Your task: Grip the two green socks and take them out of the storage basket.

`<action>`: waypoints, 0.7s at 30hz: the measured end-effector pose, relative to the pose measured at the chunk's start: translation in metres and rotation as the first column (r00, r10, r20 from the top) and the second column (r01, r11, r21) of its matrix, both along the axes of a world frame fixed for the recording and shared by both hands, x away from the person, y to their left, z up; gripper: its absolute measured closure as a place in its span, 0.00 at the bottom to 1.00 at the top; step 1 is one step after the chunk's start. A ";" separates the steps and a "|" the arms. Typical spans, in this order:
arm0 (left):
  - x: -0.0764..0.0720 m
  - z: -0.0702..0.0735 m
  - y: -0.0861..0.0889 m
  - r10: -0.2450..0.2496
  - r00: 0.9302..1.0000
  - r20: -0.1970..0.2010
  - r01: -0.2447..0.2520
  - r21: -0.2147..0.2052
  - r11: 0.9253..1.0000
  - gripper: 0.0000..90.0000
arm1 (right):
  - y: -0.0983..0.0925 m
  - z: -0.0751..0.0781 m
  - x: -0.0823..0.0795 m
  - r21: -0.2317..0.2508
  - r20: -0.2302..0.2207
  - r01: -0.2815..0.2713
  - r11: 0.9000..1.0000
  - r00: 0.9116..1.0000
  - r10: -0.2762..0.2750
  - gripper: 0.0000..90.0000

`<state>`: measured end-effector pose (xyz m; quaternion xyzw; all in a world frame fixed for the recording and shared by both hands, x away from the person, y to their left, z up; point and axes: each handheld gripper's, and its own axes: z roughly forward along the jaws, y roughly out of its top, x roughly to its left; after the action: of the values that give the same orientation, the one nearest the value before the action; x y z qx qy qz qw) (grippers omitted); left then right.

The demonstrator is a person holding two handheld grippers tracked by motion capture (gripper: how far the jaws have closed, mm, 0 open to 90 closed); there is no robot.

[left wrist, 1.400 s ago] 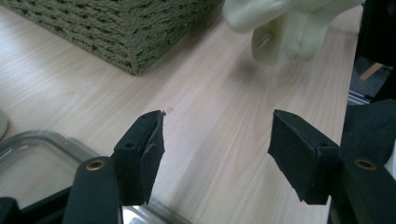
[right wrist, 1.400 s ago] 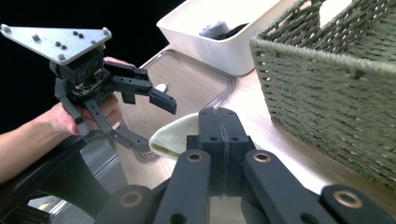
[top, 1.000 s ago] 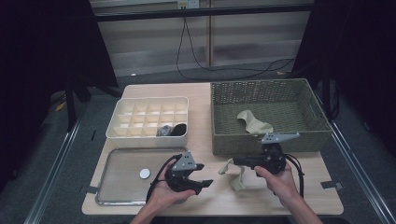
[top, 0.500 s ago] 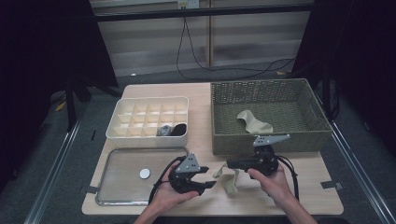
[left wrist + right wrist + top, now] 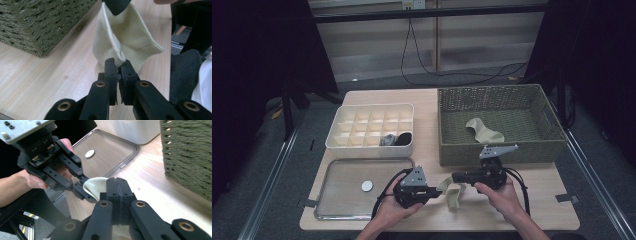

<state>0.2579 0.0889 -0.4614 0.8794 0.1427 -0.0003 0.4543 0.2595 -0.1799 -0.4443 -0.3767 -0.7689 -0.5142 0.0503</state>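
The left gripper (image 5: pixel 438 192) has just been closing, and its jaws now pinch a thin fold at the cuff edge of the cream sock (image 5: pixel 125 42) — a small bite, right at the hem. The right gripper (image 5: pixel 455 177) is clamped on the sock's other end, so the sock hangs between the two just above the bare table (image 5: pixel 537 200), in front of the woven basket (image 5: pixel 497 150). The risk is in that slim hold: if the hands pull apart to stretch or turn the sock, the knit could slide out of the left jaws and drop. A hard tug could also drag it from the right clamp. The second sock (image 5: pixel 484 131) lies in the basket, well apart.
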 end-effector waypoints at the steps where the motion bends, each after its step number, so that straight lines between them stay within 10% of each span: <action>1: 0.000 0.000 0.001 -0.005 1.000 -0.004 0.005 -0.006 1.000 0.97 | -0.001 -0.001 0.001 -0.001 0.003 0.003 1.000 1.000 -0.003 1.00; 21: 0.014 -0.006 0.011 0.030 0.995 -0.099 -0.032 -0.020 0.999 0.98 | -0.004 -0.020 0.016 -0.085 0.020 0.029 0.996 0.999 -0.027 0.91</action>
<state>0.2714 0.0999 -0.4676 0.8710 0.1787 -0.0384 0.4560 0.2755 -0.1840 -0.4646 -0.3844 -0.7853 -0.4849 0.0198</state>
